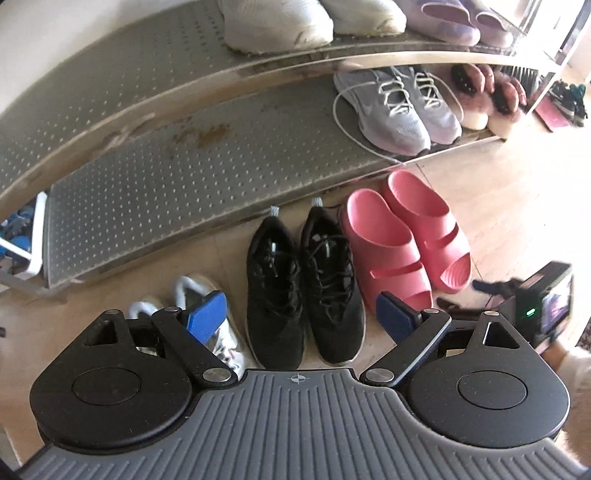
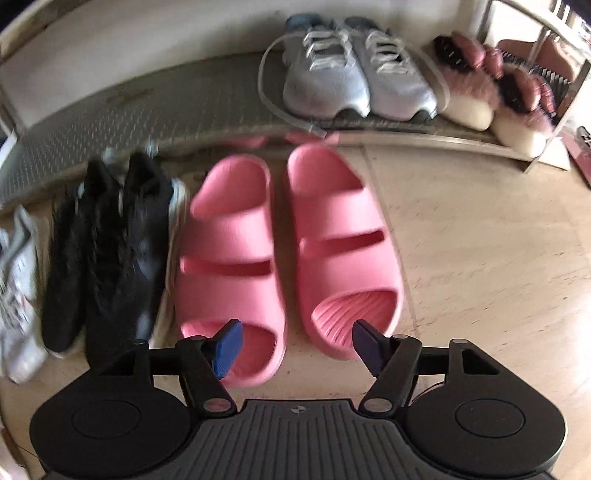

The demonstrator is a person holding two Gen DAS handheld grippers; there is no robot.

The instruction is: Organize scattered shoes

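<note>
I look down at a pale wooden floor [image 1: 517, 192] in front of a low metal shoe rack [image 1: 166, 177] with perforated shelves. My left gripper [image 1: 301, 317] hangs above a pair of black lace-up sneakers [image 1: 303, 284], its blue pads spread wide with nothing between them. The sneakers stand side by side on the floor, heels toward the rack. Just to their right sits a pair of pink slide sandals [image 1: 402, 240], also side by side. To the left of the sneakers a white shoe [image 1: 207, 321] lies partly hidden behind my left gripper.

My right gripper [image 2: 295, 345] hovers over the toe ends of the pink slide sandals [image 2: 288, 240], its pads apart and holding nothing. This view is blurred.

On the rack's lower shelf stand a pair of grey sneakers [image 1: 399, 107] with pale laces and, at their right, a pair of fluffy pink slippers [image 1: 487, 96]. The upper shelf holds white sneakers [image 1: 295, 22] and lilac slides [image 1: 458, 18].
</note>
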